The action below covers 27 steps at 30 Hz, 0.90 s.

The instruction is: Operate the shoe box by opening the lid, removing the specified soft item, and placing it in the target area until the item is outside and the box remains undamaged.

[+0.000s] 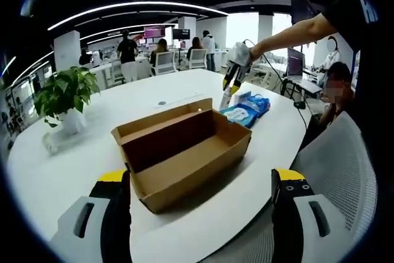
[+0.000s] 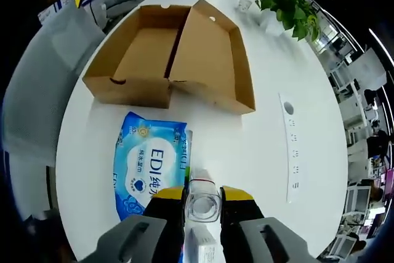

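While the shoe box (image 2: 169, 60) lay open and empty on the white table (image 2: 295, 170), its lid (image 2: 212, 60) folded back flat, the right gripper (image 2: 202, 198) stood clamped on a small clear bottle (image 2: 203, 204) just beside the blue wipes pack (image 2: 151, 161). That pack already rested outside the box. The bottle was best set down gently and upright, clear of the cardboard. The left gripper (image 1: 200, 201) hung before the box, jaws apart, holding nothing.
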Each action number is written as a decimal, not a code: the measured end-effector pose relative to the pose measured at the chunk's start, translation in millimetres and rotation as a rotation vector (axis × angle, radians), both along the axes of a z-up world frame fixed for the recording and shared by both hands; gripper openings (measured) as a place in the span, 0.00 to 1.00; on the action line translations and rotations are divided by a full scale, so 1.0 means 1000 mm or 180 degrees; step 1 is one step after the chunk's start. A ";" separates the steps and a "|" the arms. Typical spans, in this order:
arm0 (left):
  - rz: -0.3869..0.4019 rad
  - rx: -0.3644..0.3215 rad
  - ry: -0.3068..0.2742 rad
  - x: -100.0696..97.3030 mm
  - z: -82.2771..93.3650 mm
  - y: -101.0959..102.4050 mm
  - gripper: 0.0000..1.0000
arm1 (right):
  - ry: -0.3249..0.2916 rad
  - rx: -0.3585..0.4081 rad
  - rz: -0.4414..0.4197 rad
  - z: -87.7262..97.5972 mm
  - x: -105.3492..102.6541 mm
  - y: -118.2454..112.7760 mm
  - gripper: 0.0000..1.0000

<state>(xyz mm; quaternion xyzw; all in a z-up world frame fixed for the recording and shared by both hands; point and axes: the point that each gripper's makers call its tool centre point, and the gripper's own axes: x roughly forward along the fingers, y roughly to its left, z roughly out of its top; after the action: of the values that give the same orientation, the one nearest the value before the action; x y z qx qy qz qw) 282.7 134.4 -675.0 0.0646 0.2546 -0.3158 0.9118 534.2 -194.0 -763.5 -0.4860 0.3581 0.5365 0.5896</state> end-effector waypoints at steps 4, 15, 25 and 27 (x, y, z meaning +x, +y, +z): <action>0.0008 -0.0001 0.0016 0.000 -0.002 0.000 0.98 | 0.0035 -0.0023 -0.0002 -0.004 0.002 -0.003 0.17; 0.0003 -0.0020 0.0043 -0.002 -0.006 -0.004 0.97 | 0.0070 -0.0060 0.0014 -0.005 0.003 -0.003 0.17; 0.0009 -0.0043 0.0061 -0.003 -0.007 -0.005 0.97 | 0.0033 -0.0059 0.0014 0.001 0.008 -0.003 0.18; 0.0005 -0.0047 0.0062 -0.003 -0.008 -0.006 0.97 | 0.0032 -0.0064 0.0023 0.002 0.007 -0.003 0.18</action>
<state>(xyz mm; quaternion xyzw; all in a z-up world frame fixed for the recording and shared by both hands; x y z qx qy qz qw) 280.0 128.6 -682.8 0.0546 0.2611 -0.3176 0.9099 541.6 -196.9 -761.5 -0.4905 0.3648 0.5375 0.5809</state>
